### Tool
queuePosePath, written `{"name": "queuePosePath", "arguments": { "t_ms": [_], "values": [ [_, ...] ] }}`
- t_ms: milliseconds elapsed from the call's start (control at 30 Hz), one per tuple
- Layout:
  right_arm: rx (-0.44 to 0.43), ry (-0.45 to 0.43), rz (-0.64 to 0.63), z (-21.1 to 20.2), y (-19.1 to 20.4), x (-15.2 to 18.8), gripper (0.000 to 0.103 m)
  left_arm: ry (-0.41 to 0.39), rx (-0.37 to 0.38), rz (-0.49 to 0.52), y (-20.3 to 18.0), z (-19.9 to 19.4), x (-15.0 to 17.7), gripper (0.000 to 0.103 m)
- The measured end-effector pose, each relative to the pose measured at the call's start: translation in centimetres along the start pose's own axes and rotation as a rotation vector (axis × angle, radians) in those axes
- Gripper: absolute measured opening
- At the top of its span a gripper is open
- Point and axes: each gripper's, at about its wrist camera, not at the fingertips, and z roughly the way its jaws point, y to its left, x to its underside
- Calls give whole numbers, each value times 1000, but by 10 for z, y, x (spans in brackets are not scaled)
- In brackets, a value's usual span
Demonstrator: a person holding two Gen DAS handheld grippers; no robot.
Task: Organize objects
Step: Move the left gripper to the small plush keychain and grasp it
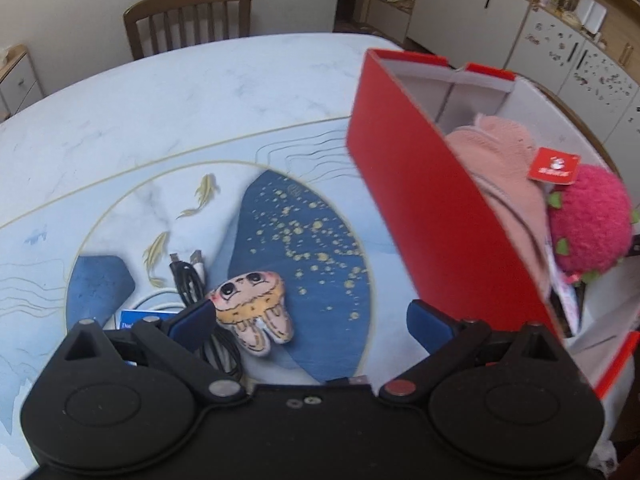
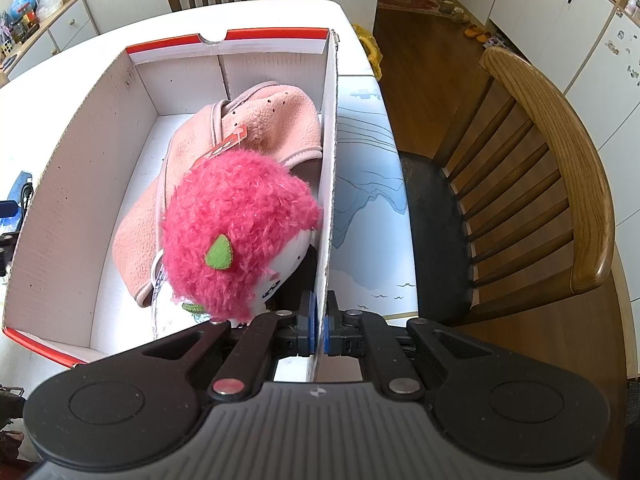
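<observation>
Red cardboard box (image 2: 80,184), white inside, open-topped, stands on the desk (image 1: 160,112), a pale marbled surface with a blue and gold fish pattern. Contents of box: a pink fleece hat (image 2: 256,128) with a red tag, and on top of it a fuzzy magenta strawberry plush (image 2: 236,236) with green felt leaves, lying against the box's right wall. Right claw (image 2: 319,326): blue pads pressed together on the upper edge of that right wall, pinching the cardboard. Left claw (image 1: 312,320): fingers spread wide, nothing between them, hanging above the desk just left of the box's red outer side. Items loose on the desk below the left claw: a small flat jellyfish plush (image 1: 254,308), pinkish with a cartoon face, near the left finger; a coiled black cable (image 1: 192,284) and a white cable (image 1: 160,300) beside it; a blue card (image 1: 138,318), partly hidden by the claw. Surroundings: wooden chairs (image 2: 532,184) at the desk, white cabinets (image 1: 472,8) behind.
</observation>
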Motion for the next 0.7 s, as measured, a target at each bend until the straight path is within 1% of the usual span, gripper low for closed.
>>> {"name": "queuePosePath", "arguments": {
  "t_ms": [233,267,333,400,467,533,567,633,700],
  "values": [
    [0,0,-5,0,1,1,4,20,-36,7,3,15,-4,95],
    [-1,0,-5,0,1,1,4,23,-43,9,4,17,-4,93],
    [-1,0,-4,0,1,1,4,30,-66,14,3,22,-6,88],
    [-1,0,-4,0,1,1,4,46,-79,24,3,26,-7,76],
    [0,-1,-4,0,1,1,4,51,-99,35,1,28,-7,73],
    [-2,-2,-2,0,0,1,4,46,-114,47,-2,28,-8,66],
    [-2,-2,-2,0,0,1,4,45,-116,52,-3,28,-8,58],
    [-4,-2,-1,0,0,1,4,41,-120,60,-5,26,-8,50],
    [-1,-2,-2,0,0,1,4,34,-112,62,-5,25,-8,49]
  ]
}}
